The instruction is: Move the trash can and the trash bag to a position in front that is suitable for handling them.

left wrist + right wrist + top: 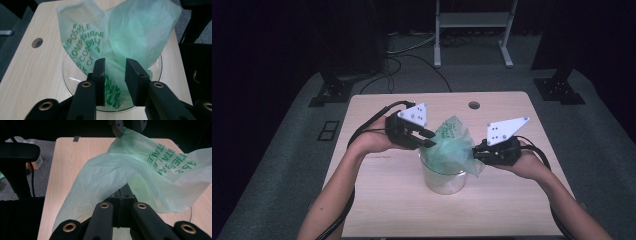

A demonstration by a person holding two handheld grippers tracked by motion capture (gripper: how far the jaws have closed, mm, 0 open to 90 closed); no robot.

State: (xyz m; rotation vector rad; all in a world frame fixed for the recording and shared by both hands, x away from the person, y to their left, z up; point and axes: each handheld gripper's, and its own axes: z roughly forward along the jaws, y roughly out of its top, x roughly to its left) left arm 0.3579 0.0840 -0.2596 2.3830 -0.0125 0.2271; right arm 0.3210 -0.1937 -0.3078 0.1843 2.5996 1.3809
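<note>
A thin green bag (453, 144) with dark green print sits in a clear round container (443, 181) at the middle of the wooden table (377, 200). My left gripper (430, 139) is at the bag's left upper edge. In the left gripper view its jaws (115, 72) stand apart, with bag (140, 32) film in the gap and the container rim (66, 75) below. My right gripper (477, 154) is at the bag's right side. In the right gripper view it (122, 193) is shut, with the bag (112, 170) pinched at its tips and draped over them.
A round cable hole (474, 105) lies near the table's far edge. Behind the table stand a white frame (472, 30) and two black stand bases (332, 90) (559, 86), with cables on the grey floor. The person's forearms come in from the near edge.
</note>
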